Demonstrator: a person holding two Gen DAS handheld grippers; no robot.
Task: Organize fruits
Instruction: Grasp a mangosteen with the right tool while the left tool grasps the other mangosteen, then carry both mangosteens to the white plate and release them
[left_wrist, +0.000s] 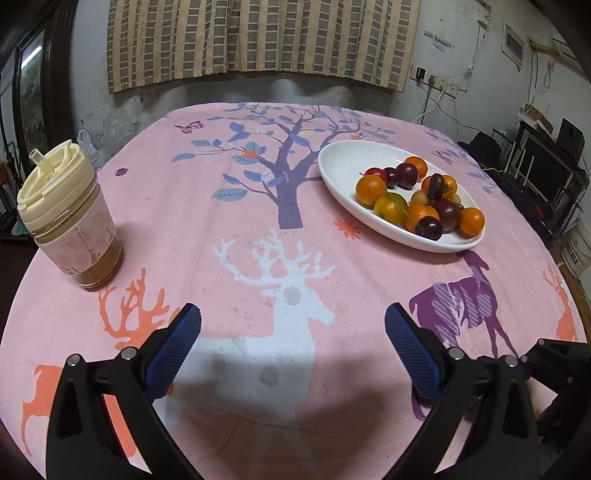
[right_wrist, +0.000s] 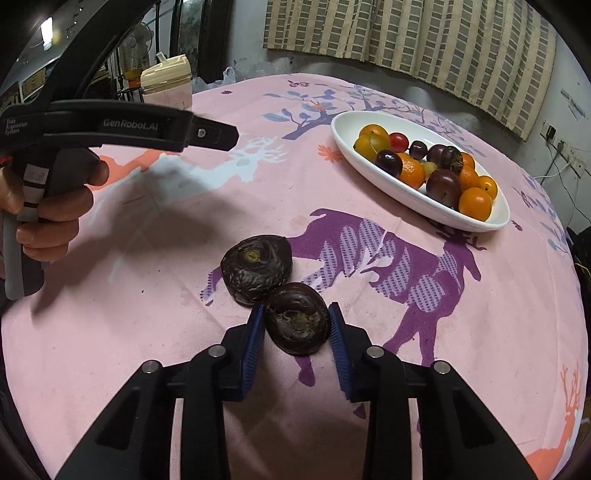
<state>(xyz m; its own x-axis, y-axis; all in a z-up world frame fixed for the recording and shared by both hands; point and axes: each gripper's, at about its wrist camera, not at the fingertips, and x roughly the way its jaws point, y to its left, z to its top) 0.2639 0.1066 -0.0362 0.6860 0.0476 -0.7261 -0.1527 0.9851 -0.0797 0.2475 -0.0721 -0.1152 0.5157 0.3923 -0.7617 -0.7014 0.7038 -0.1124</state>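
Observation:
Two dark brown water chestnuts lie on the pink tablecloth in the right wrist view. My right gripper (right_wrist: 297, 308) is shut on the nearer chestnut (right_wrist: 297, 323), a blue pad against each side of it. The other chestnut (right_wrist: 256, 269) rests just beyond, touching the first. A white oval plate (right_wrist: 343, 125) at the far right holds oranges, dark plums and a red cherry tomato. In the left wrist view my left gripper (left_wrist: 293, 310) hangs open over the white deer print with nothing between its fingers; the plate (left_wrist: 340, 155) lies ahead to its right.
A cream-lidded cup (left_wrist: 70, 221) with brown liquid stands at the table's left edge. A hand (right_wrist: 55, 214) holds the left gripper's body (right_wrist: 147, 125) above the table's left side. Shelves and cables crowd the room beyond the table's right edge.

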